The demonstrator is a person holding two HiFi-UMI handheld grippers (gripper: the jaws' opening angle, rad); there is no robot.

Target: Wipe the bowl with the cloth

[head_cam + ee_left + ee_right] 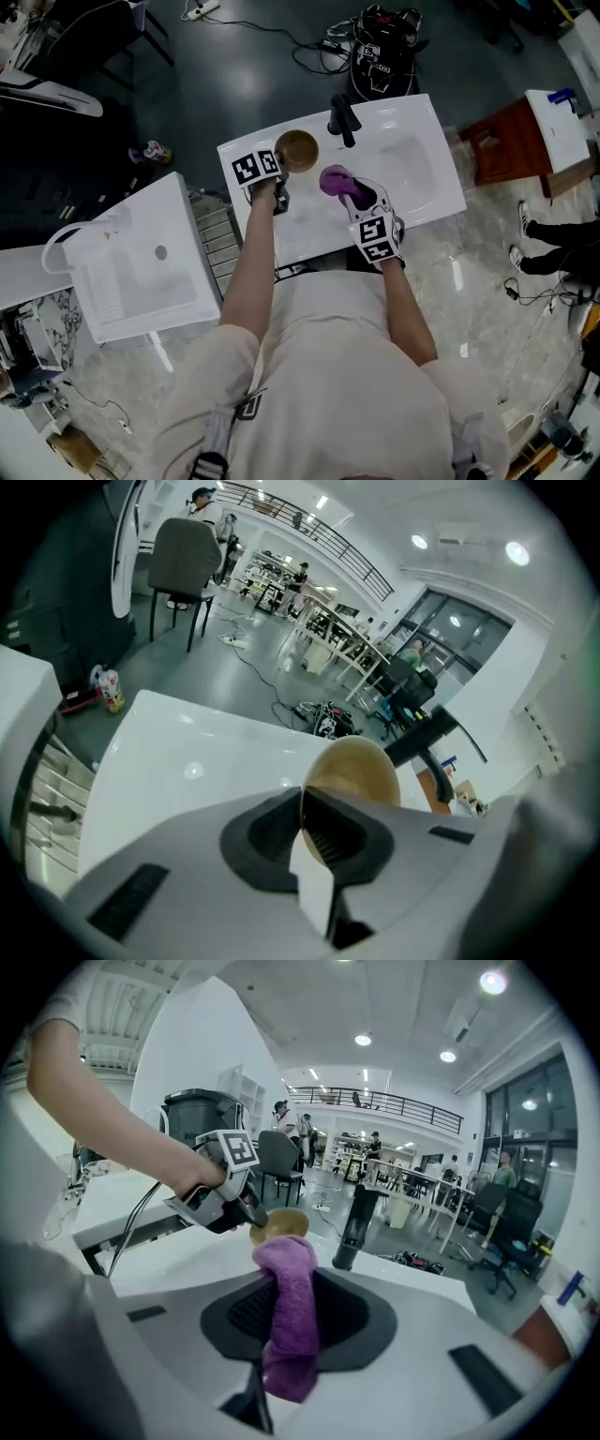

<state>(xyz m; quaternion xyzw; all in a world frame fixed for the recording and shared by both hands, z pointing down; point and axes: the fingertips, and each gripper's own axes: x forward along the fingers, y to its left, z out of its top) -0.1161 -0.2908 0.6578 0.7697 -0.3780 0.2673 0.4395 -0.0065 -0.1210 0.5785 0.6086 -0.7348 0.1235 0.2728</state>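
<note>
Glossy white sink counter (412,141) carries a matte black faucet (343,119). Just left of the faucet sits the bowl (297,150), round, smooth and golden-brown, with its mouth facing up in the head view. The left gripper (305,808) has its jaws pinched tight on the bowl's near rim. On the person's side of the faucet, the right gripper (286,1307) clamps a fuzzy purple cloth (291,1307). The cloth is a folded strip whose long axis runs along the jaws, and its bunched end points toward the bowl.

Dim overhead view; ceiling-lit, fisheye-warped gripper views, dark corners.
</note>
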